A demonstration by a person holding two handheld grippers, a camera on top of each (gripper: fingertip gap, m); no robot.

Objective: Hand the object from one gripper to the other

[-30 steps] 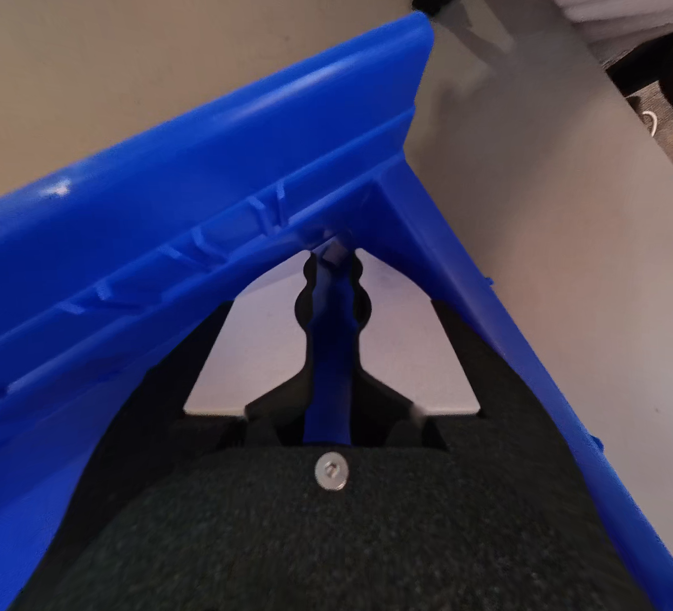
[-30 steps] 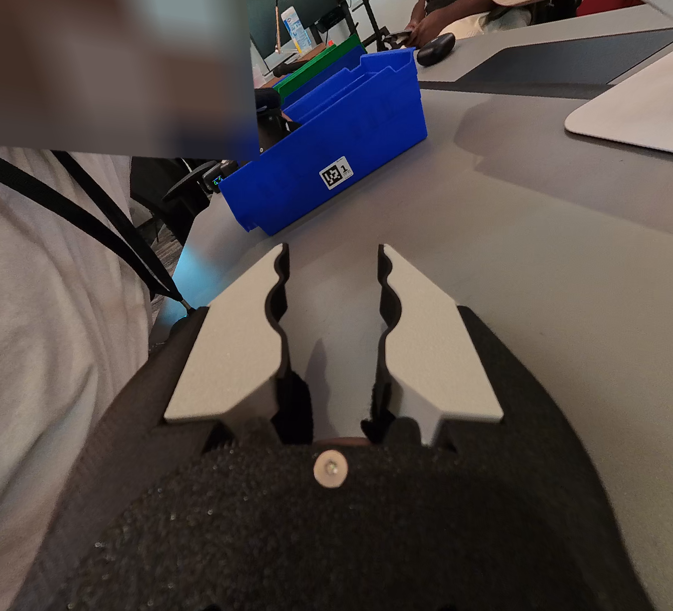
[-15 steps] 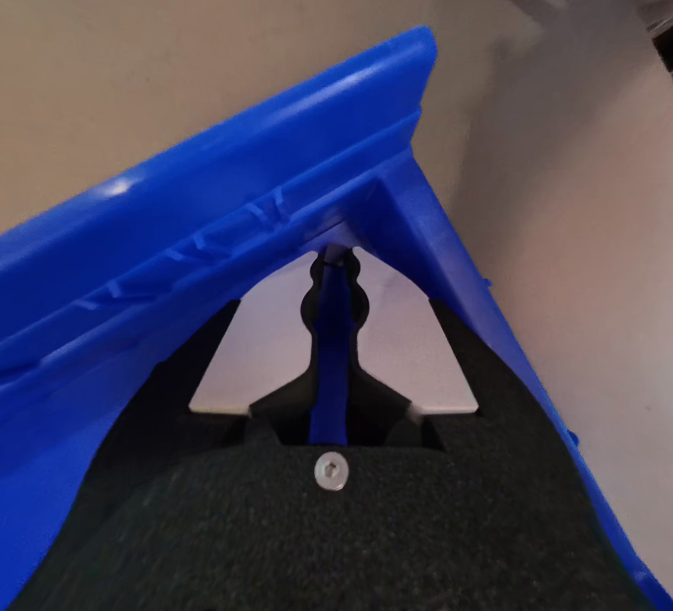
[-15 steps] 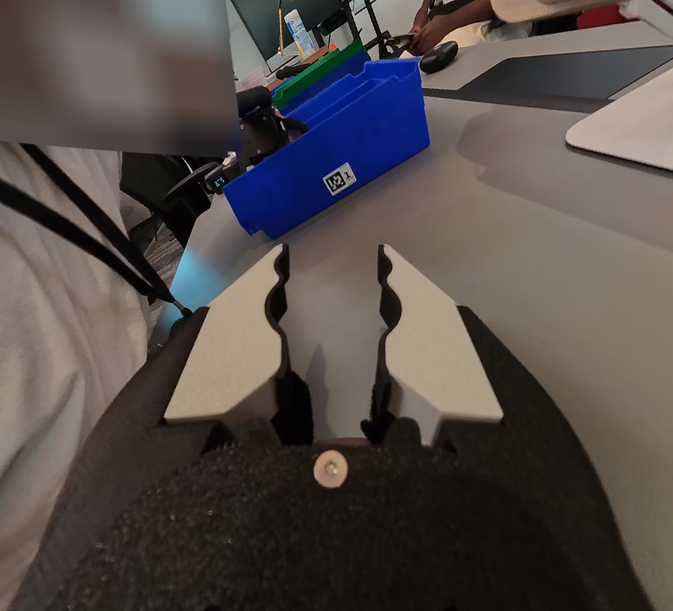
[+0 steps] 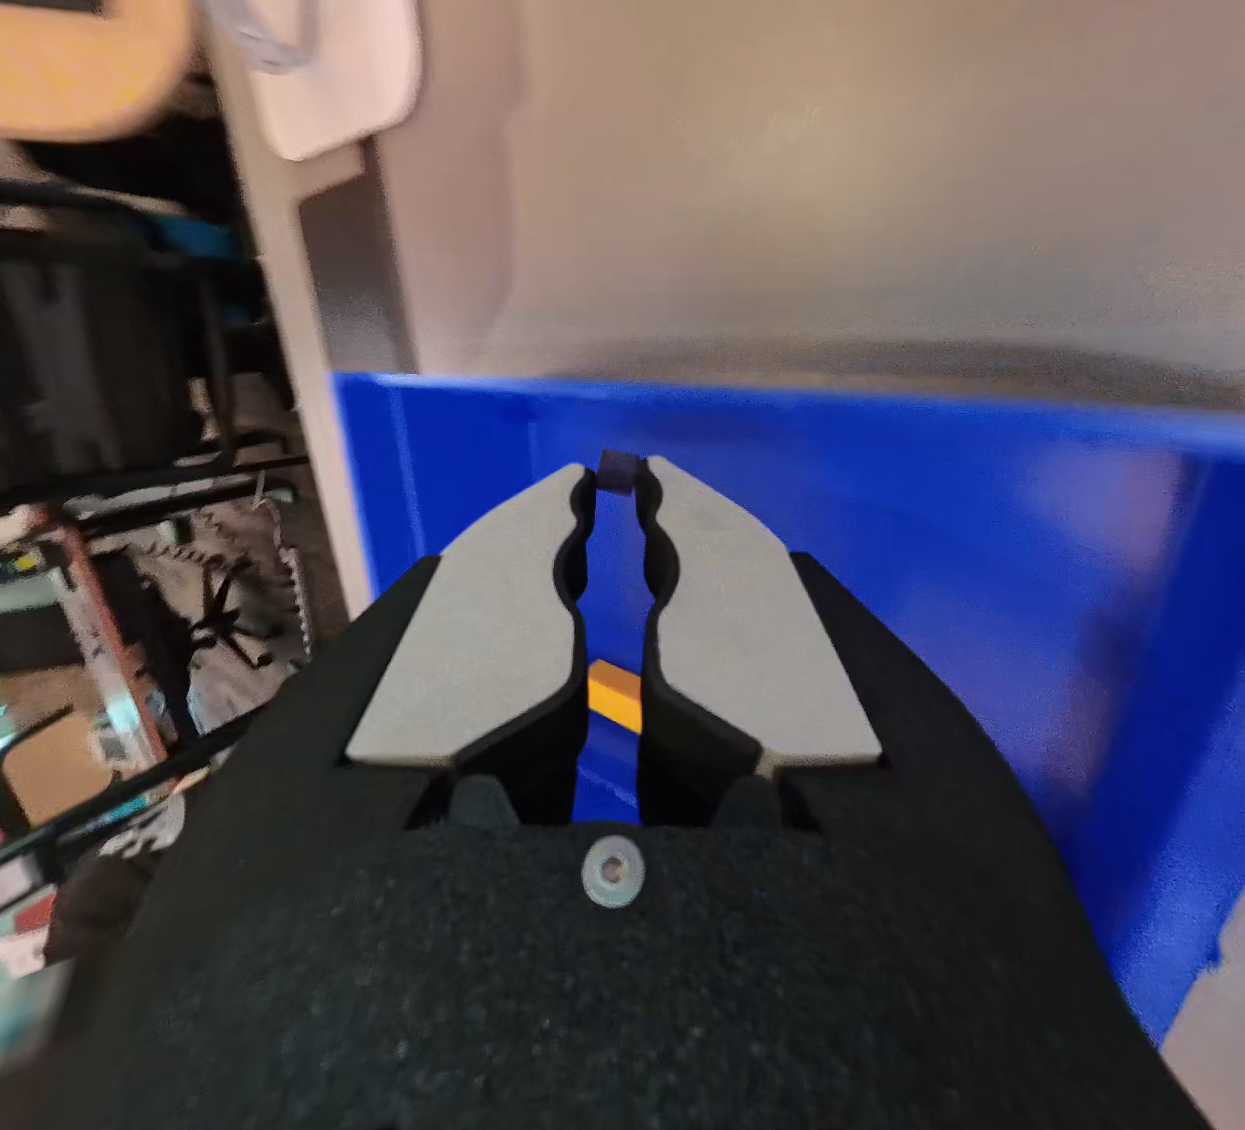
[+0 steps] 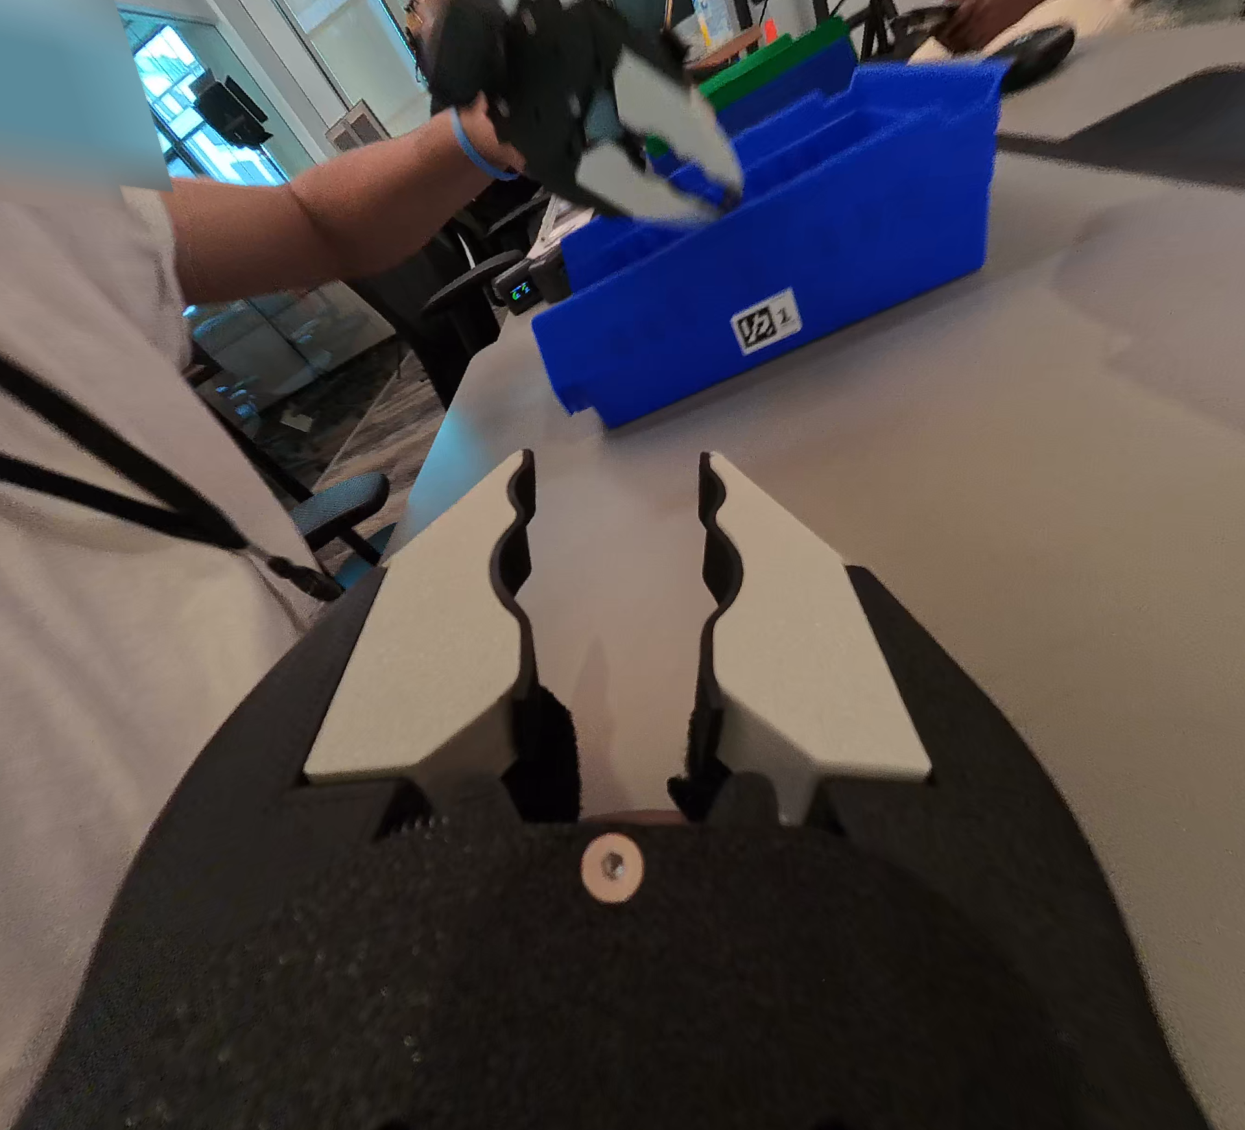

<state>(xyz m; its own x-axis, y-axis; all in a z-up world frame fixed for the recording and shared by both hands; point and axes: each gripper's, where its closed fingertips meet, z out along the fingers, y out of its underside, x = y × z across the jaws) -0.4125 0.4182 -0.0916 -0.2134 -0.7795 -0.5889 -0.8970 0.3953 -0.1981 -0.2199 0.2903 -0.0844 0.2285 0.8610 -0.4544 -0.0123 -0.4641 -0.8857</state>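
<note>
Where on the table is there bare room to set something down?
The grey table is bare between the right gripper and the blue bin, and right of the bin. Crowded: the bin, where the left gripper hangs with a small dark block.

Blue bin (image 6: pixel 842 262), orange block (image 5: pixel 613 701), grey table (image 6: pixel 1010 491).

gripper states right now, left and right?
Left gripper: shut on a small dark blue block, over the blue bin.
Right gripper: open, empty, above the grey table.
</note>
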